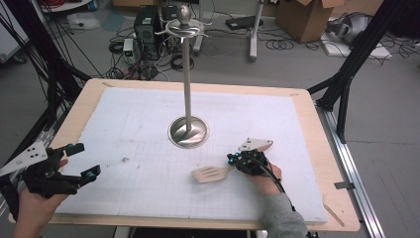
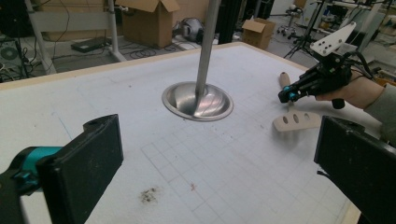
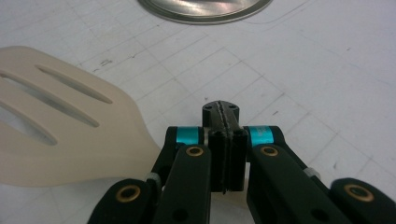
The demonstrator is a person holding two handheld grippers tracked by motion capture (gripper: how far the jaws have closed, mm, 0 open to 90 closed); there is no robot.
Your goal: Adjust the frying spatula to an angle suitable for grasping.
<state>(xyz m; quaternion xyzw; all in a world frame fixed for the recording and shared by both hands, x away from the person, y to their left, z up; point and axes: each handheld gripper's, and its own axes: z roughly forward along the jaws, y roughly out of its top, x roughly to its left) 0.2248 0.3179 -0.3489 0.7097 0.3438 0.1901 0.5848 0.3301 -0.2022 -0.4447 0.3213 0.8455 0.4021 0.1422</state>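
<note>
Slotted spatula (image 1: 212,174) is lying flat on the table (image 1: 327,148), near the front edge and a bit toward the right side, in front of the metal stand's (image 1: 187,130) round base. Right gripper (image 1: 232,159) has its jaws pressed together, nothing between them (tip sits right over the spatula's neck). Left gripper (image 1: 81,161) hangs by the front-left corner, jaws wide apart and empty.
</note>
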